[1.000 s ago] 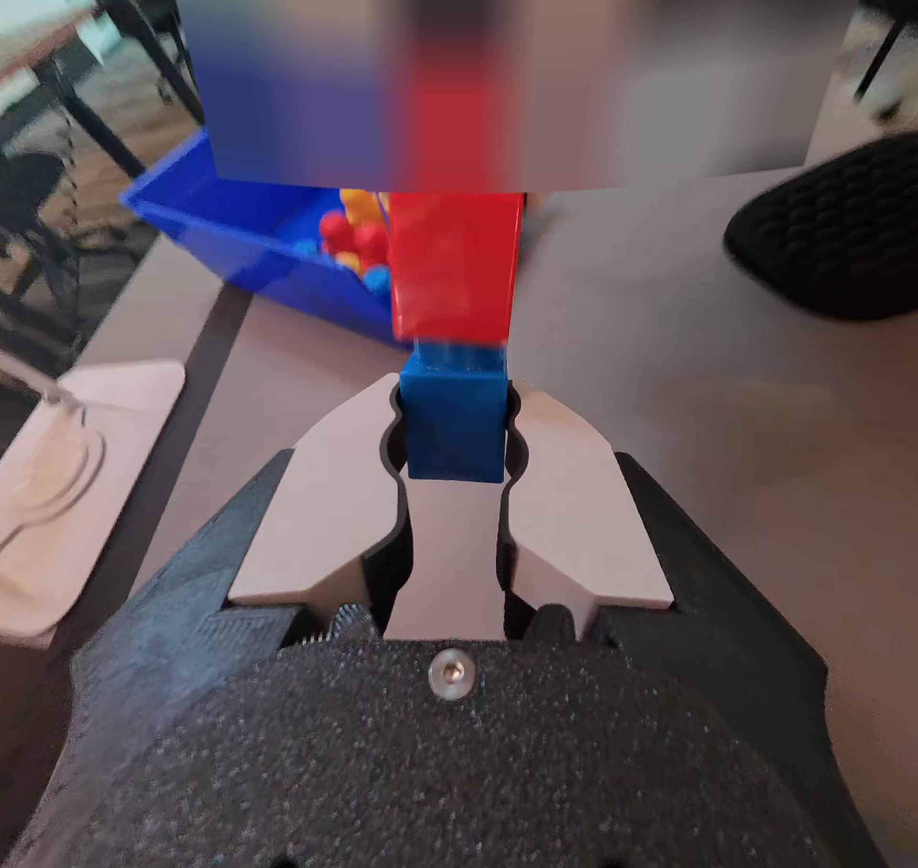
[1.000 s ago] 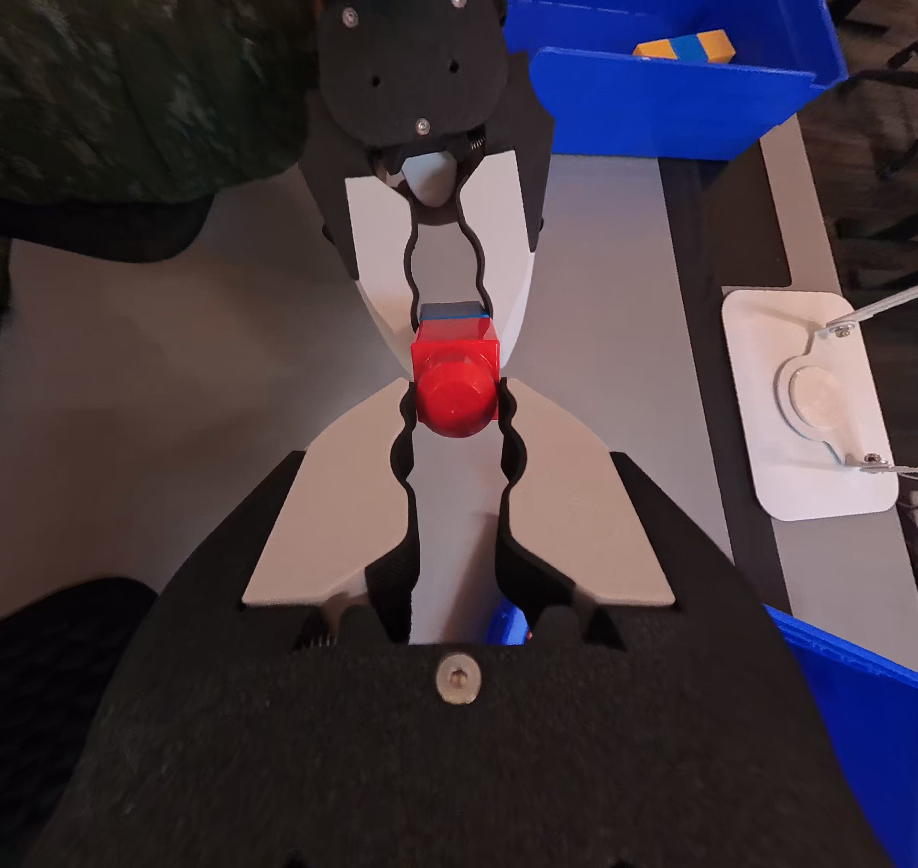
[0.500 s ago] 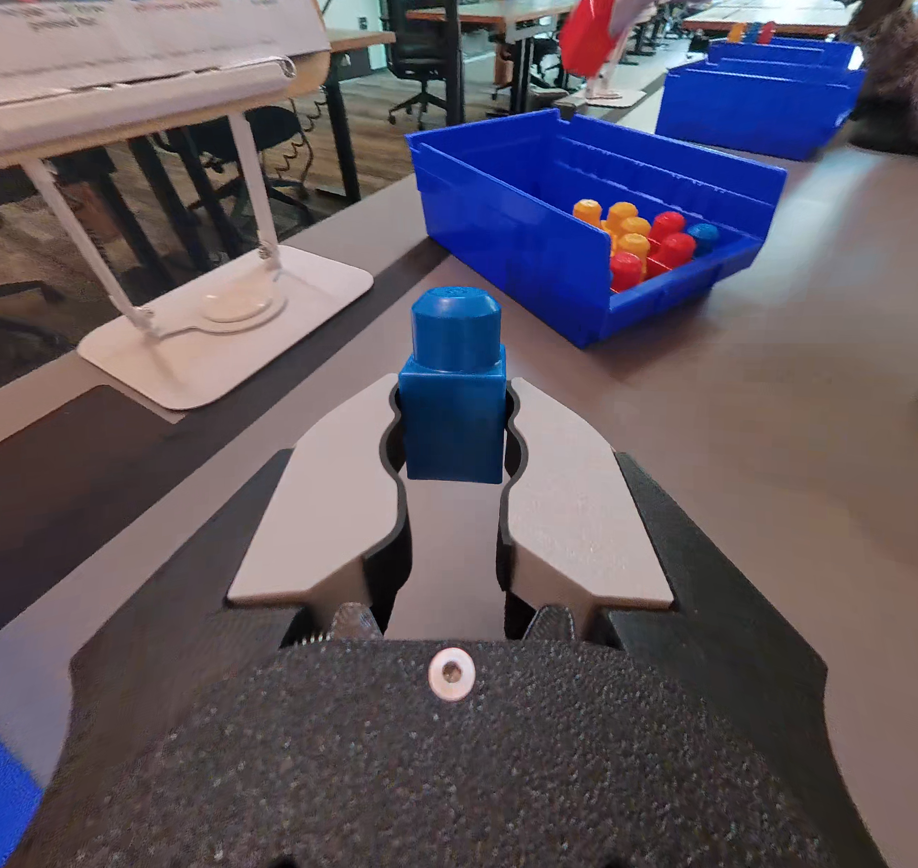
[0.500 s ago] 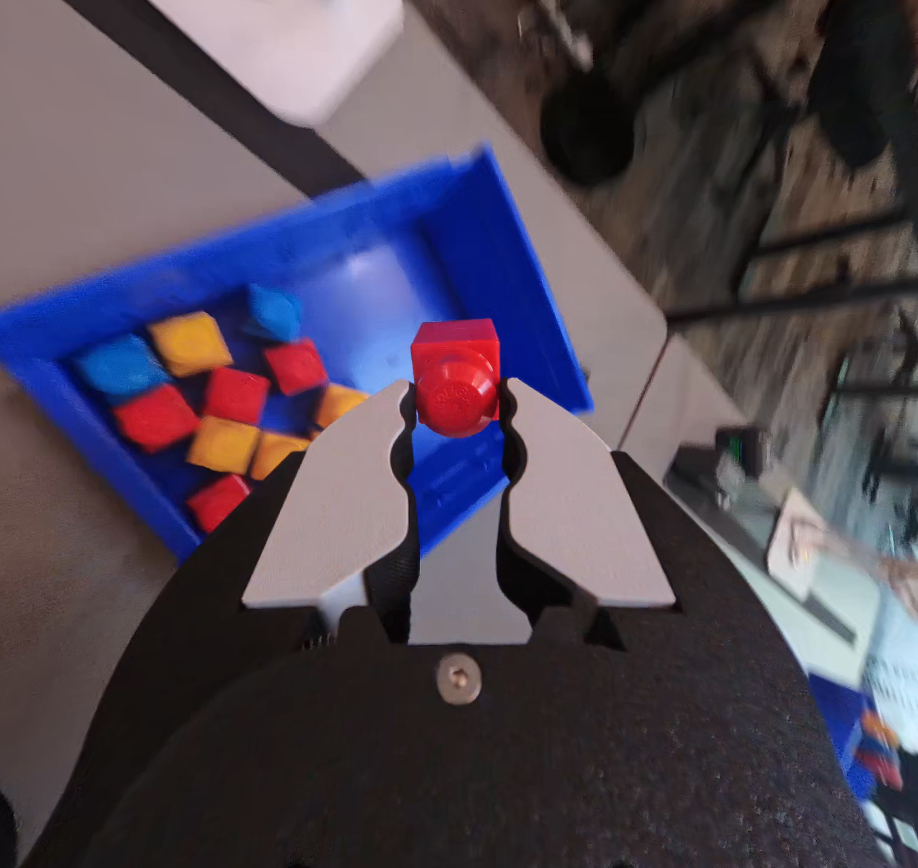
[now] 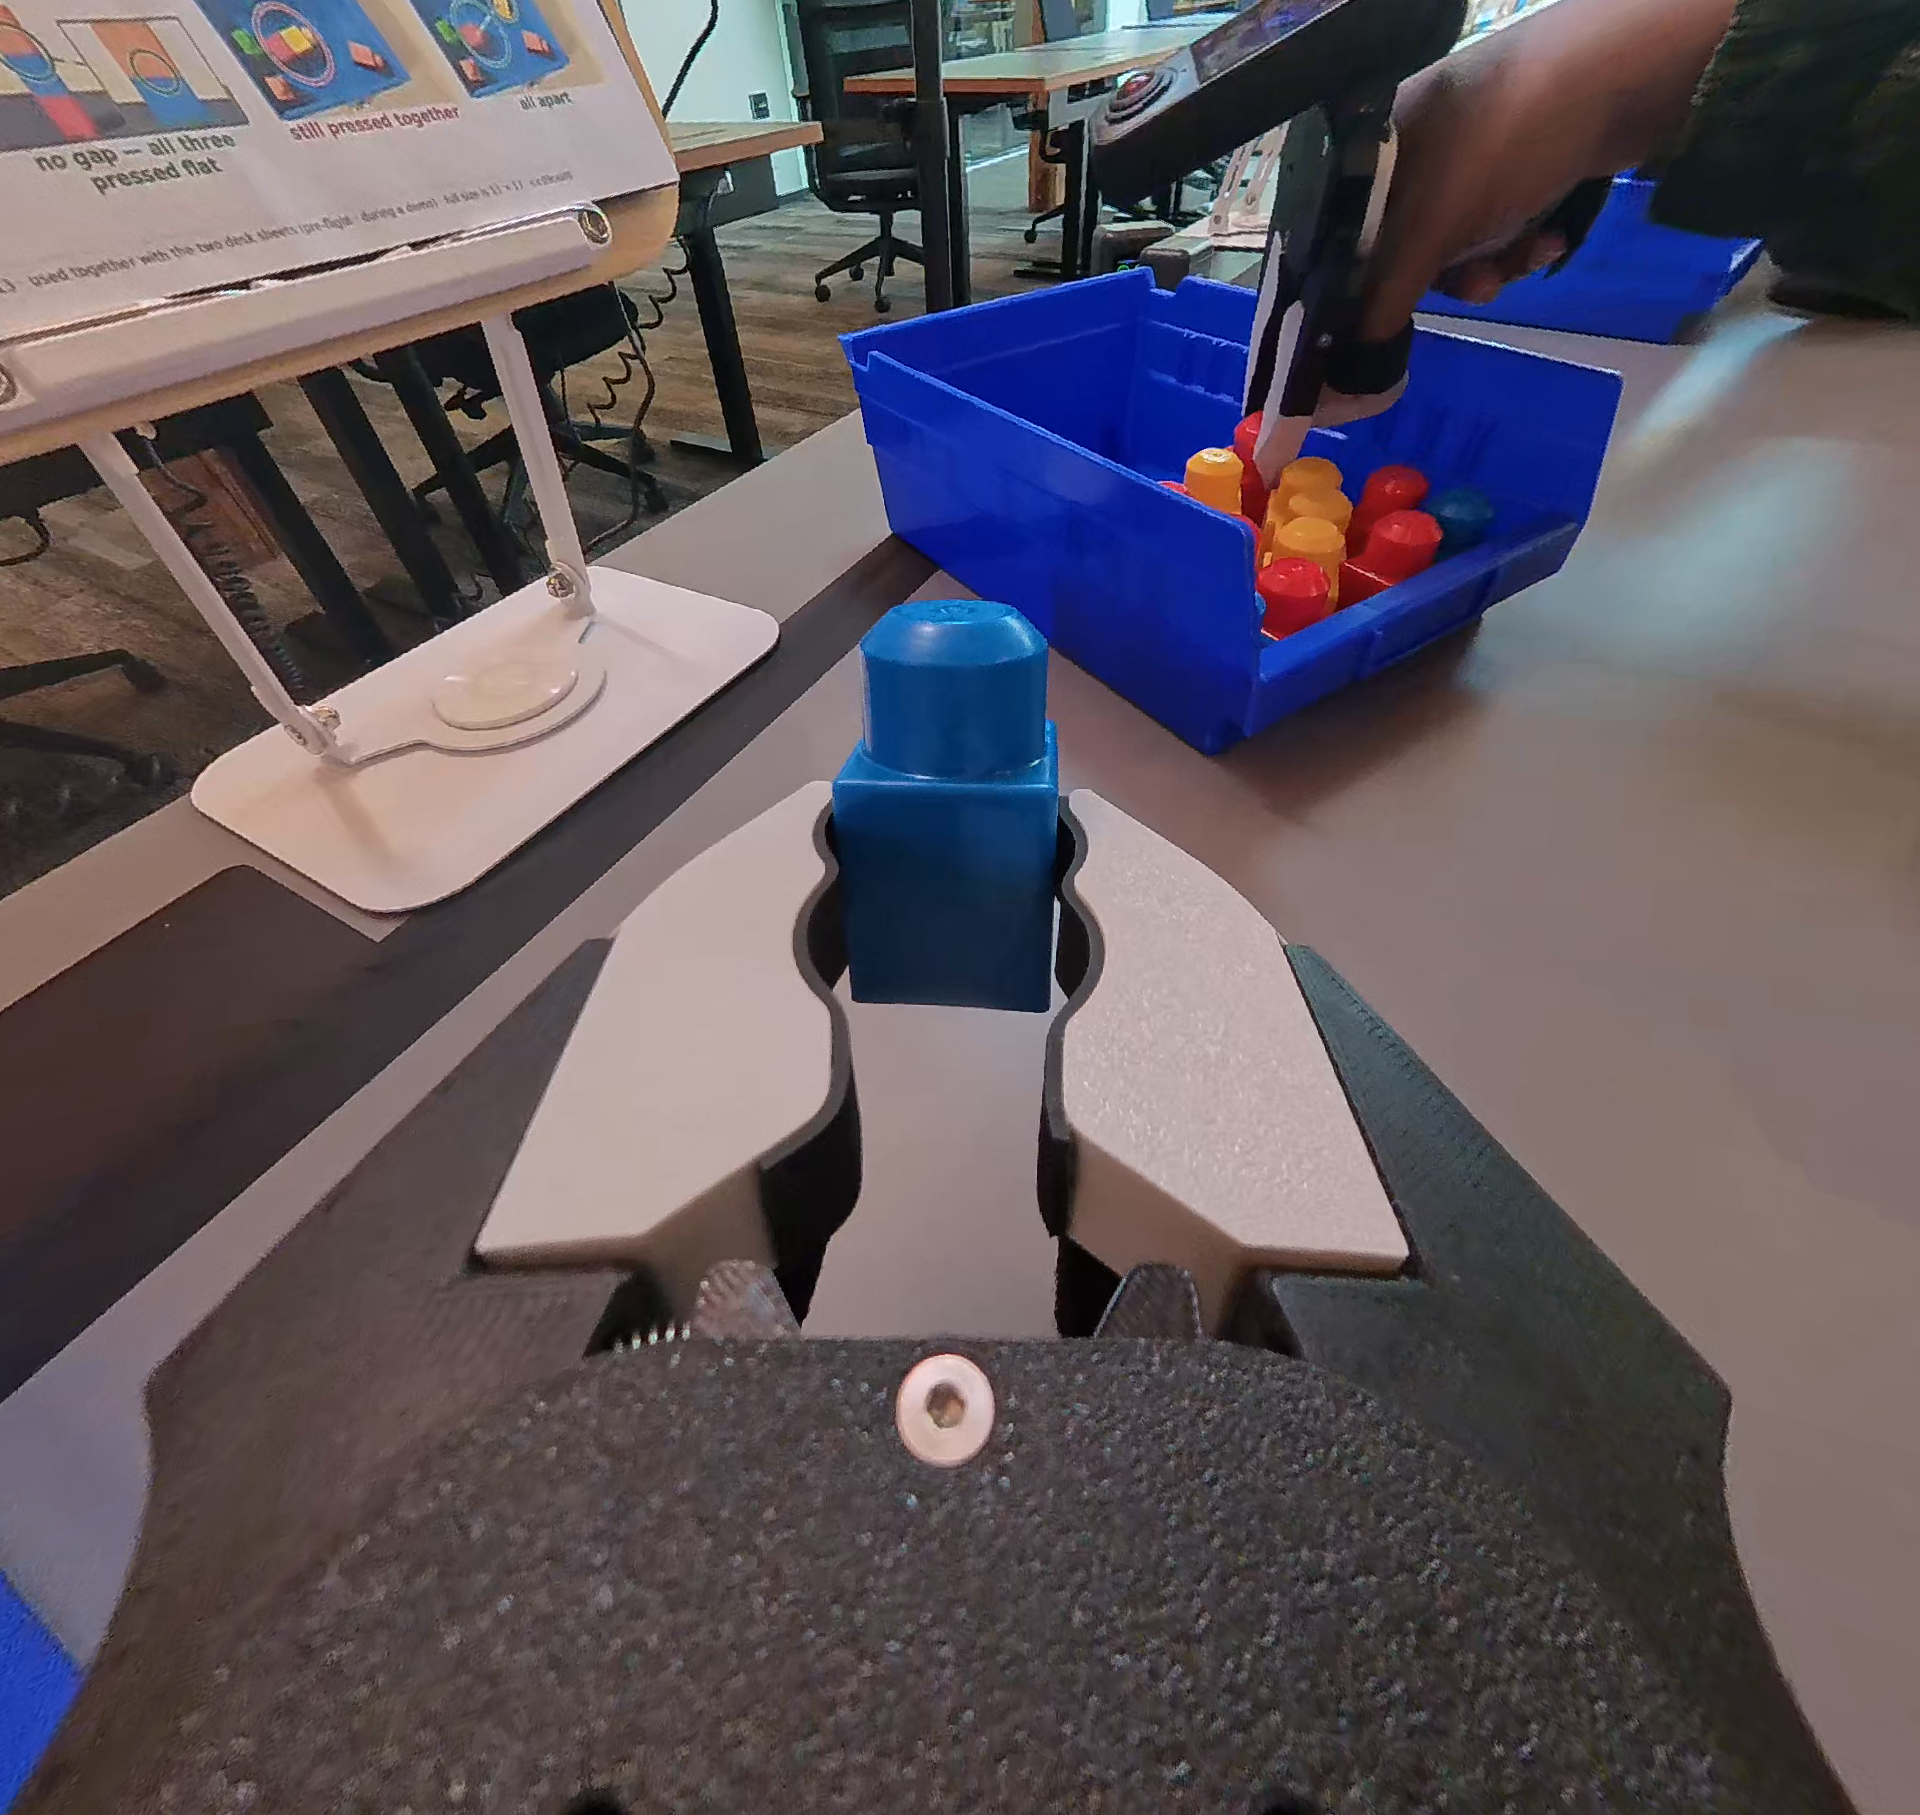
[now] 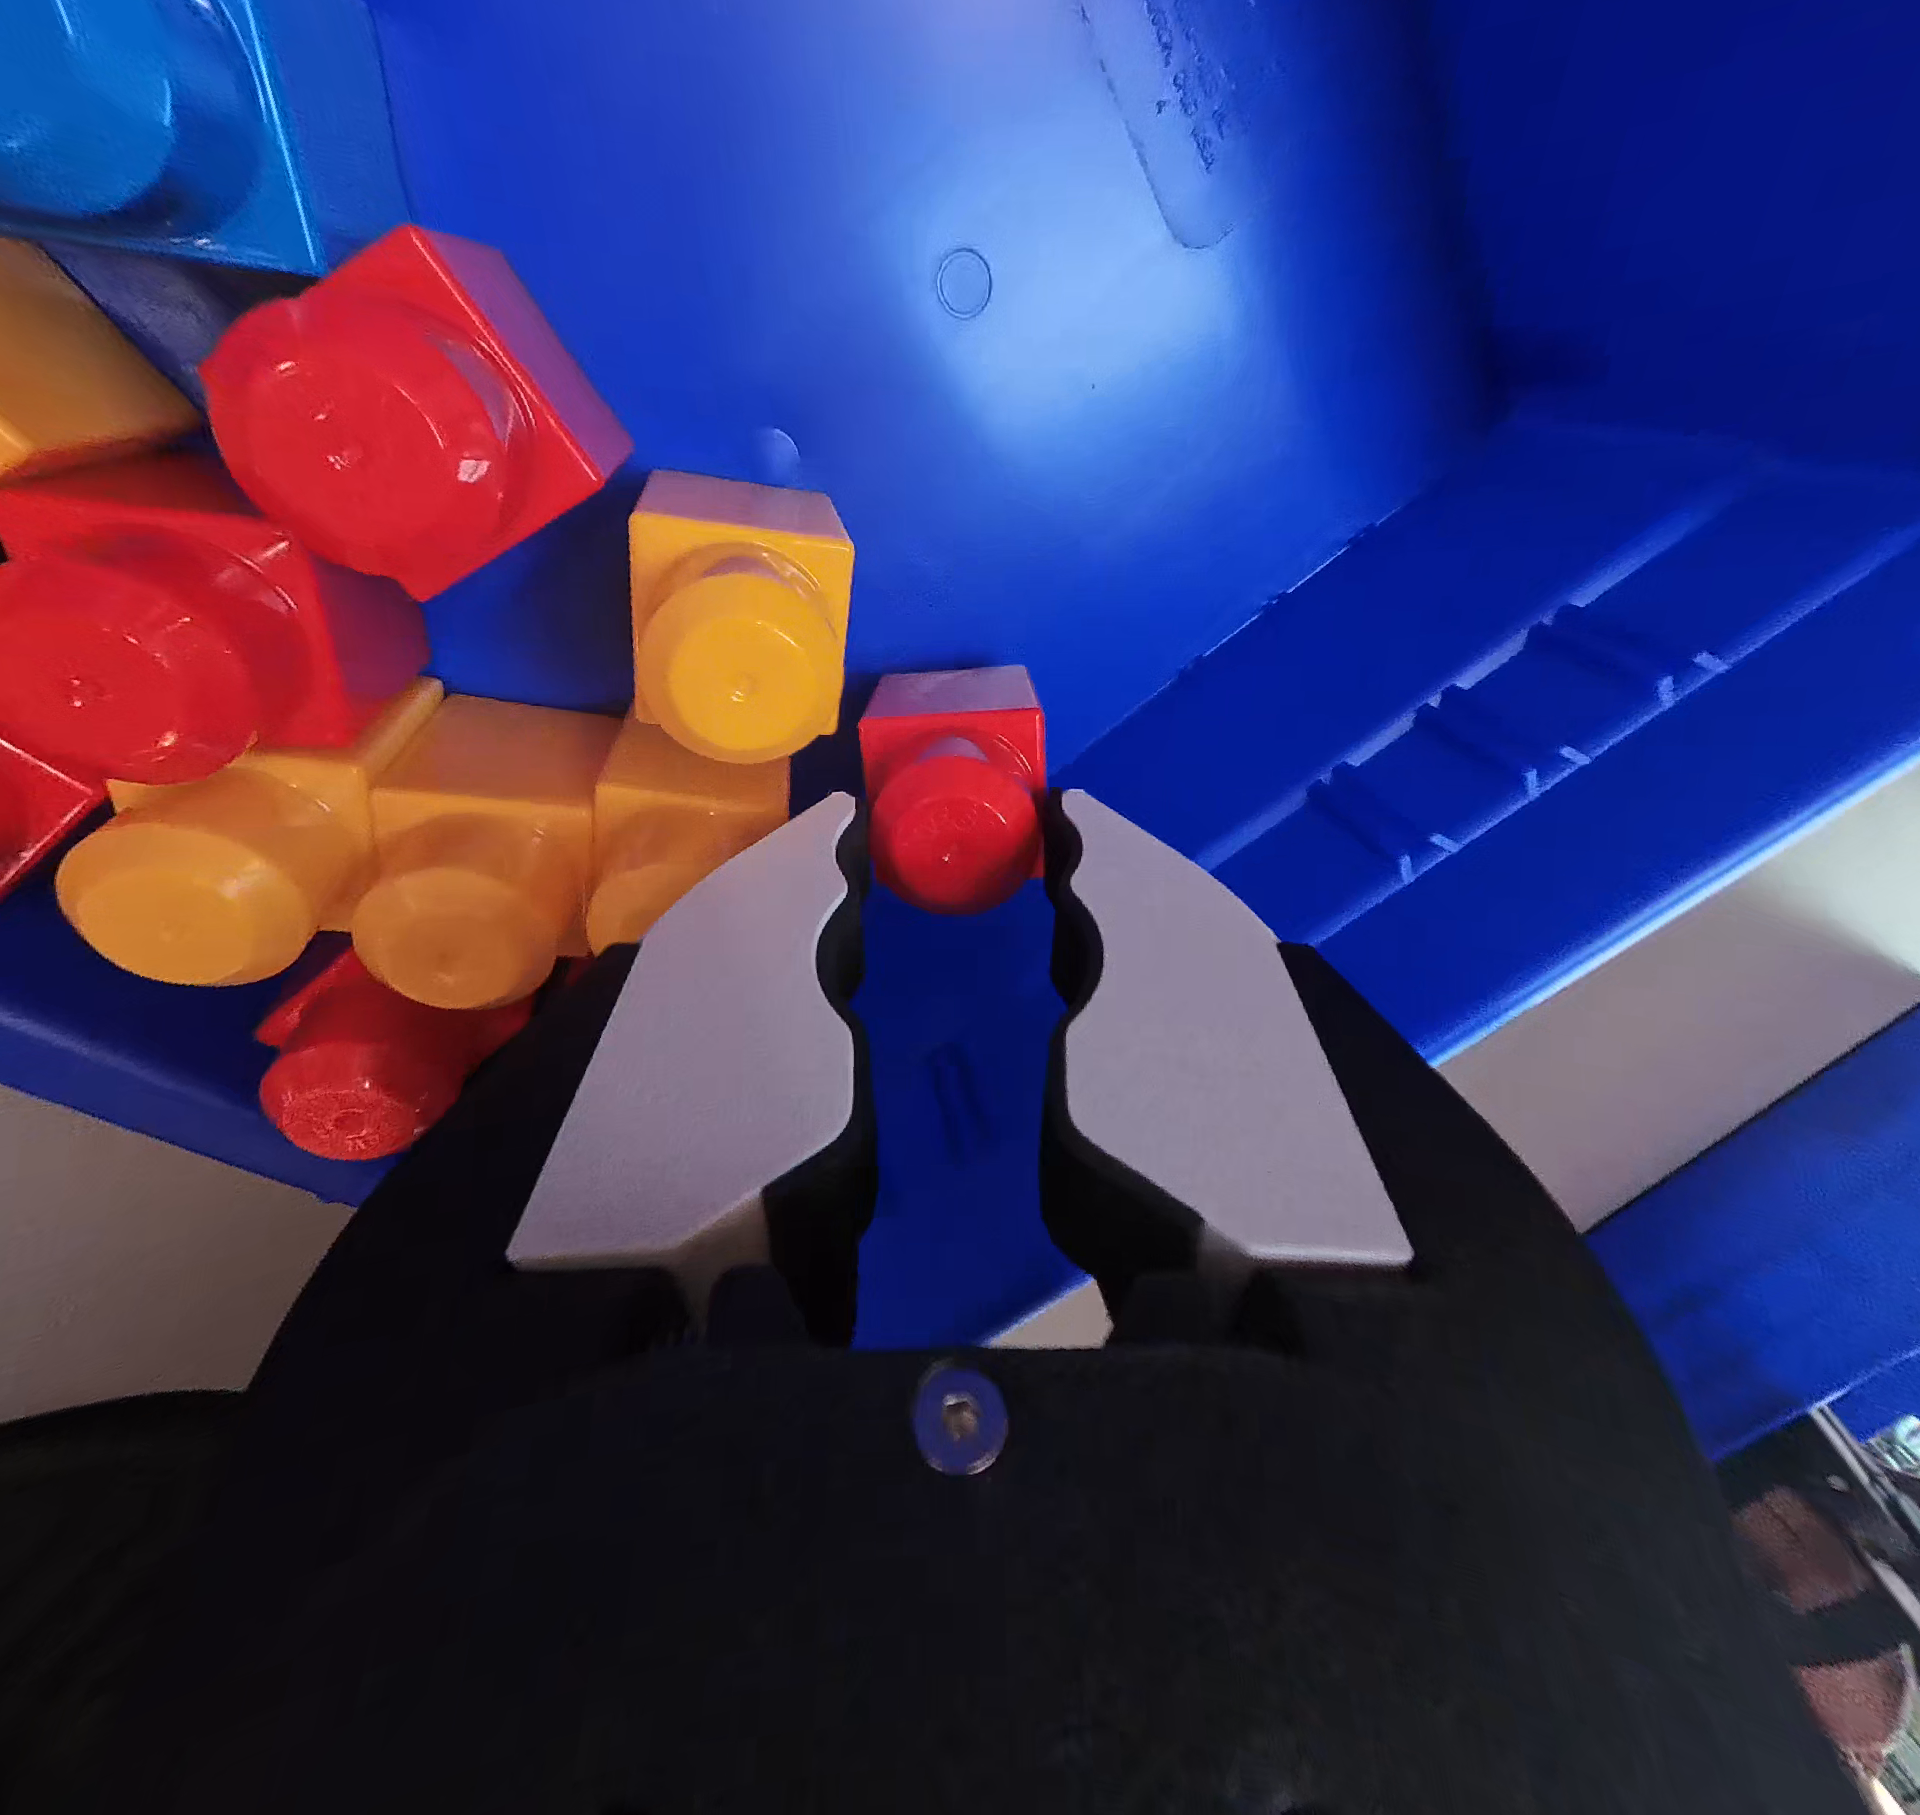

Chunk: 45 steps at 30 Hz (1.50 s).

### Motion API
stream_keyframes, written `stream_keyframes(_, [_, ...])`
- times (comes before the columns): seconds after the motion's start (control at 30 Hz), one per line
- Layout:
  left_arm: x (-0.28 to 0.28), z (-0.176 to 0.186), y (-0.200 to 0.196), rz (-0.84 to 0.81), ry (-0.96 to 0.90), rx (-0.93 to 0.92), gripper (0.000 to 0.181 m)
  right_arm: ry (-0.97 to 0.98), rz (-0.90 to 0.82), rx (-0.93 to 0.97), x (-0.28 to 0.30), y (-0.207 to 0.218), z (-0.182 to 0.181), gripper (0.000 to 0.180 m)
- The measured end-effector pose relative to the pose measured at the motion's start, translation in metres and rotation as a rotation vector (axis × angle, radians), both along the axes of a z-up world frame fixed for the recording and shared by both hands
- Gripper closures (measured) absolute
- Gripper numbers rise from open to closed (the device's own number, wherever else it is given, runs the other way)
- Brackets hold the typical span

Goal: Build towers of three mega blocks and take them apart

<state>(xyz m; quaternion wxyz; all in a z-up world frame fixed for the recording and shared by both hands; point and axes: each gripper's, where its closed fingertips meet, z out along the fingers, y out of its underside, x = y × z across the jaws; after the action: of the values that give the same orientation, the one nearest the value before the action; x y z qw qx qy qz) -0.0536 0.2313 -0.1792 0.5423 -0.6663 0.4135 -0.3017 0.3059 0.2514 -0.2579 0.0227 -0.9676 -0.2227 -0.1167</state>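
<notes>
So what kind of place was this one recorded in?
Probably an open-plan office or lab: rows of desks and a swivel chair behind, with a worktable holding a block bin and an instruction-sheet stand.

Glossy smooth plastic: blue block (image 5: 945,892), red block (image 6: 951,794), blue bin (image 5: 1049,477). Gripper fingers (image 5: 717,1027) matt grey; desk (image 5: 1558,934) smooth, matt.

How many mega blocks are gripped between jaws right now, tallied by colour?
Blue plastic mega block, in the left gripper: 1
Red plastic mega block, in the right gripper: 1
Total: 2
</notes>
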Motion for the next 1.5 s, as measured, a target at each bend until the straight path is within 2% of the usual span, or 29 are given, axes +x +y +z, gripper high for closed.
stream_keyframes(0.1, [0.001,0.003,-0.002,-0.010,-0.013,0.000,0.145,0.012,0.009,-0.011,-0.001,0.000,-0.001,0.145])
stream_keyframes(0.2, [0.004,0.004,-0.004,-0.025,-0.012,0.003,0.144,0.018,0.036,0.020,0.000,0.005,0.004,0.131])
stream_keyframes(0.33, [0.011,0.004,-0.011,-0.062,-0.005,0.006,0.145,0.050,0.109,0.127,-0.010,0.018,0.029,0.129])
stream_keyframes(0.4, [0.017,0.004,-0.014,-0.084,0.008,0.011,0.145,0.149,0.208,0.228,-0.040,0.027,0.050,0.130])
stream_keyframes(0.47, [0.025,0.002,-0.020,-0.111,0.023,0.015,0.145,0.308,0.395,0.308,-0.093,0.023,0.073,0.130])
stream_keyframes(0.53, [0.034,0.000,-0.026,-0.142,0.051,0.024,0.144,0.441,0.624,0.334,-0.150,0.001,0.090,0.131])
stream_keyframes(0.63, [0.048,-0.003,-0.036,-0.186,0.093,0.042,0.144,0.506,0.826,0.321,-0.211,-0.032,0.098,0.133])
stream_keyframes(0.83, [0.070,-0.009,-0.053,-0.250,0.181,0.090,0.144,0.589,1.027,0.274,-0.287,-0.074,0.094,0.132])
stream_keyframes(0.93, [0.074,-0.011,-0.059,-0.277,0.195,0.088,0.144,0.573,1.078,0.246,-0.299,-0.083,0.085,0.146])
stream_keyframes(1.0, [0.075,-0.010,-0.061,-0.292,0.176,0.089,0.144,0.563,1.100,0.245,-0.299,-0.085,0.084,0.147])
stream_keyframes(1.13, [0.065,-0.001,-0.044,-0.203,0.126,0.094,0.142,0.599,1.062,0.301,-0.289,-0.074,0.105,0.147])
stream_keyframes(1.23, [0.045,0.005,-0.022,-0.091,0.047,0.061,0.161,0.539,0.939,0.461,-0.260,-0.033,0.134,0.147])
stream_keyframes(1.3, [0.027,0.010,-0.004,0.013,-0.017,0.018,0.180,0.430,0.789,0.597,-0.223,0.007,0.151,0.147])
stream_keyframes(1.37, [0.008,0.014,0.014,0.134,-0.069,-0.005,0.181,0.284,0.584,0.697,-0.172,0.045,0.158,0.147])
stream_keyframes(1.5, [-0.024,0.027,0.037,0.319,-0.174,-0.003,0.181,0.125,0.281,0.639,-0.086,0.078,0.124,0.147])
